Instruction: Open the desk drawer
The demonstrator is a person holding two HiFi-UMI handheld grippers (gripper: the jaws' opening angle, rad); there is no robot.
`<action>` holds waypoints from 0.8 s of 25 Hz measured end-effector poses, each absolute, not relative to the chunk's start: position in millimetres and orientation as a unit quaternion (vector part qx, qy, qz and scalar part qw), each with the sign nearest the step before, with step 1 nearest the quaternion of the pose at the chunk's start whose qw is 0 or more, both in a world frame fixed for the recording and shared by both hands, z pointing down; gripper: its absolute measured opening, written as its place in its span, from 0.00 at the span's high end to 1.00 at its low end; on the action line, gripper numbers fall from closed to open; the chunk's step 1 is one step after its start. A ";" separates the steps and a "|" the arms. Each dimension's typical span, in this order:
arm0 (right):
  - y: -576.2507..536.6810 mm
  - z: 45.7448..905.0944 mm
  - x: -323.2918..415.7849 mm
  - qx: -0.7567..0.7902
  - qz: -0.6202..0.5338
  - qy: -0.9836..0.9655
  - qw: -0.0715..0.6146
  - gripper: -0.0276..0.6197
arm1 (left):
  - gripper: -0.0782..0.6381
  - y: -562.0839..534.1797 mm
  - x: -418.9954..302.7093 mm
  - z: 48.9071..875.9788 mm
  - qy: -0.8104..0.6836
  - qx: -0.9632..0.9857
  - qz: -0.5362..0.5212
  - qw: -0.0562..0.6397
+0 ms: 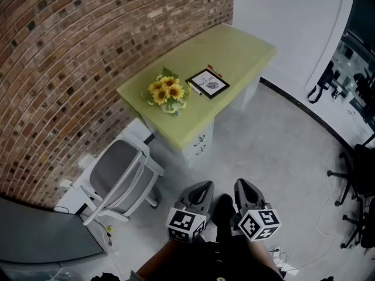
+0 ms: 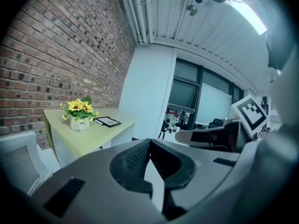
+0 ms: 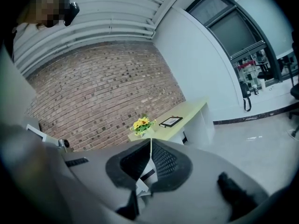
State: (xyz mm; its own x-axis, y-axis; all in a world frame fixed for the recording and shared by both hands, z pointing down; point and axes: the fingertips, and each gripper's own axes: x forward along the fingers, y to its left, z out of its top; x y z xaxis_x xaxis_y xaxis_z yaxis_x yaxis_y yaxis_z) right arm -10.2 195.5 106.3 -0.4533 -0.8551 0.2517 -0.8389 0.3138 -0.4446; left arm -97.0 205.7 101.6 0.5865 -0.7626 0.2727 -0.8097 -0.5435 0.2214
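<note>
A desk with a pale green top (image 1: 234, 48) stands against the brick wall. Under its near end is a white drawer unit (image 1: 200, 146) with small handles, all drawers closed. The desk (image 2: 93, 136) appears low at the left of the left gripper view, and the desk (image 3: 187, 118) lies straight ahead in the right gripper view. My left gripper (image 1: 202, 187) and right gripper (image 1: 242, 184) are side by side low in the head view, well back from the desk over the floor. The left gripper (image 2: 149, 141) and right gripper (image 3: 150, 142) are both shut and hold nothing.
On the desk stand a pot of sunflowers (image 1: 166, 92), a framed picture (image 1: 207, 83) and a pen (image 1: 214, 71). A grey-and-white office chair (image 1: 120, 177) sits left of the drawers. Black chair bases (image 1: 354, 186) and cables lie at the right.
</note>
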 end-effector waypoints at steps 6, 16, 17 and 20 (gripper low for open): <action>144.7 109.8 7.7 -0.508 -0.277 0.815 0.012 0.94 | 0.88 157.4 -80.8 99.6 -0.466 0.865 0.077 0.169; 66.8 129.6 36.2 -0.487 -0.304 0.819 0.005 0.94 | 0.88 79.2 -44.5 113.4 -0.472 0.858 0.108 0.167; 58.2 132.7 39.6 -0.484 -0.307 0.819 0.004 0.94 | 0.88 70.8 -40.8 116.3 -0.474 0.857 0.112 0.170; 34.4 142.0 48.8 -0.477 -0.317 0.820 0.002 0.94 | 0.88 47.7 -29.3 128.6 -0.472 0.855 0.128 0.172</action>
State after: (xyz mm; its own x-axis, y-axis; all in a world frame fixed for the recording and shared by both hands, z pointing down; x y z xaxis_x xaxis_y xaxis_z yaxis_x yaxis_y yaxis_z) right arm 48.8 34.4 142.0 -0.5457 -0.7828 0.2989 -0.7803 0.3446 -0.5219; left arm -29.3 47.7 128.6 0.5212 -0.7629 0.3824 -0.8515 -0.4947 0.1737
